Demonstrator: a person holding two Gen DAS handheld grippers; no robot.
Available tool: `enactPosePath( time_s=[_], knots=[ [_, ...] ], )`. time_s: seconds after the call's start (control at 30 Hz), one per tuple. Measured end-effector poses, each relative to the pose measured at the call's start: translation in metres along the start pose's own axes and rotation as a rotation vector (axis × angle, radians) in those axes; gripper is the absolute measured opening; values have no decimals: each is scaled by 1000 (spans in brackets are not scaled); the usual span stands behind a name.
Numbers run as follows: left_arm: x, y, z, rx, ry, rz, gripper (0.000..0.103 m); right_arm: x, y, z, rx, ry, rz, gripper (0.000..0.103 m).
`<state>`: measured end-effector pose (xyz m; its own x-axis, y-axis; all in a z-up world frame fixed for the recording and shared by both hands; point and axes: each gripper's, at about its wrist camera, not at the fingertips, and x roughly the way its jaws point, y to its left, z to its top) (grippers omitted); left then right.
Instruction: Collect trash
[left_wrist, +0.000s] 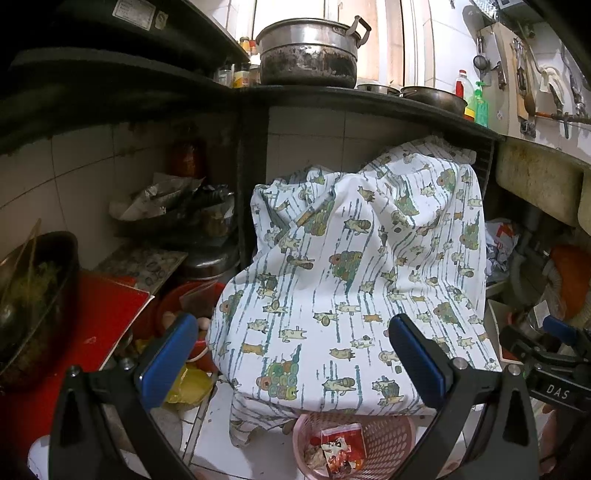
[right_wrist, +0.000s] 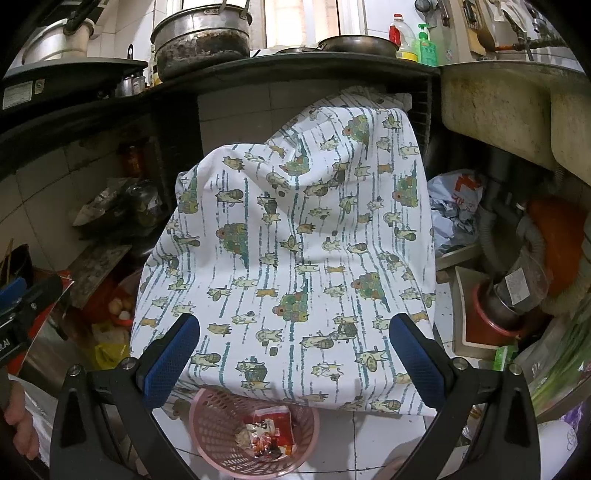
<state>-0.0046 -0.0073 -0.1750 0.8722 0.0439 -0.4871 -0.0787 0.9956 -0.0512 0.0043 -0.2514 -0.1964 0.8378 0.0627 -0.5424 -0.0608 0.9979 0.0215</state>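
A pink mesh wastebasket (left_wrist: 391, 439) (right_wrist: 221, 417) stands on the white tiled floor, low in both views. Red snack wrappers (left_wrist: 341, 448) (right_wrist: 271, 434) and crumpled scraps lie inside it. My left gripper (left_wrist: 291, 354) is open above the basket with nothing between its blue pads. My right gripper (right_wrist: 293, 350) is also open and empty, over the basket's far side. Behind the basket hangs a white cloth (left_wrist: 351, 280) (right_wrist: 295, 240) printed with green and yellow figures, draped over something hidden.
A dark counter (left_wrist: 369, 99) carries a big blackened pot (left_wrist: 310, 51) and pans. Left of the cloth sit a red bowl of eggs (left_wrist: 184, 314), a yellow bag (left_wrist: 190, 384) and a red board (left_wrist: 92, 325). Pipes, a plastic bag (right_wrist: 458, 206) and a metal jar (right_wrist: 517, 288) crowd under the sink.
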Motion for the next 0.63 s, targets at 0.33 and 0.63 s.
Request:
enactPosePath(
  time_s=[0.33,0.63],
  knots=[
    [5,-2,-1,11,19,6,103,3,-1,0,2,1,-2,103],
    [7,-3,-1,28,21,6,103,8,-1,-2,-5,-5,-4,103]
  ],
)
